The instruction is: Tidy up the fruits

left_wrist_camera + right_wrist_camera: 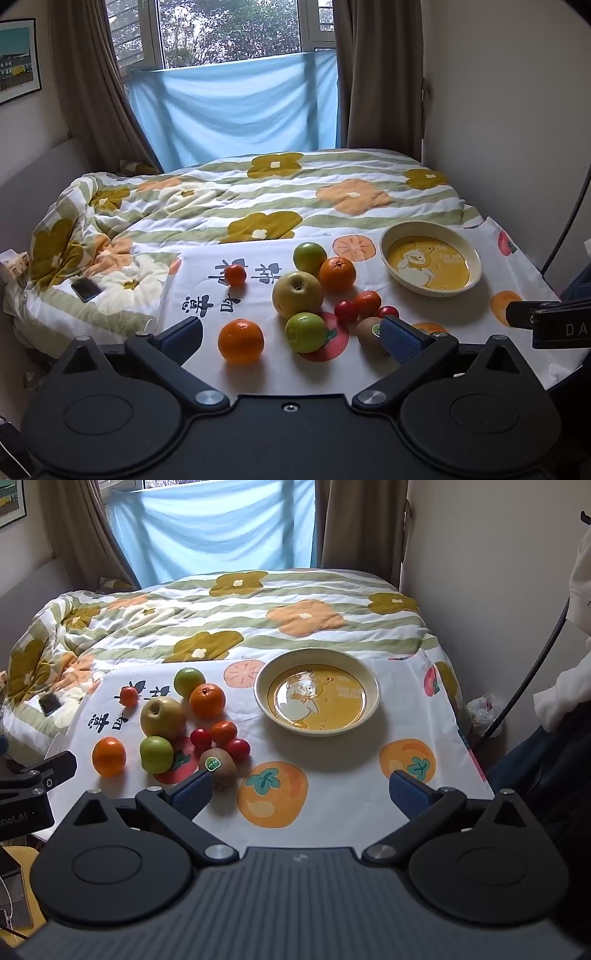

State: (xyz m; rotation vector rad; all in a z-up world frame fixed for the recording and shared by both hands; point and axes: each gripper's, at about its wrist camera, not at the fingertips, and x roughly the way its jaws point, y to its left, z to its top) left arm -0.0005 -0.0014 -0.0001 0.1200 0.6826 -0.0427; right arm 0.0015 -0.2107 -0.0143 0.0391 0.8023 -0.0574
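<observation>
Both grippers sit nearest the lens, low over the near edge of the cloth: left gripper (291, 341) with jaws spread wide, nothing between them; right gripper (301, 794) likewise wide apart and holding nothing, its left finger just beside the kiwi. Flowered quilt (258, 192) fills the bed at 12 o'clock, printed fruit cloth (332, 768) spread over its near end. Yellow duck bowl (317, 698) stands on the cloth, at 2 o'clock of the fruit pile in the left view, with no fruit in it. Fruit clusters at 9 o'clock of the bowl in the right view: big yellow-green apple (297, 294) in the middle, touching the far orange (337, 274); far green apple (310, 257) at 12 o'clock of it; near green apple (306, 332) at 6 o'clock; near orange (241, 341) at 7 o'clock, apart. Kiwi (217, 768) with a green sticker at 5 o'clock. Small tangerine (367, 304) beside two red cherry tomatoes (346, 311). Another small tangerine (235, 275) lies alone at 10 o'clock. Phone (86, 289) lies on the quilt at 9 o'clock.
</observation>
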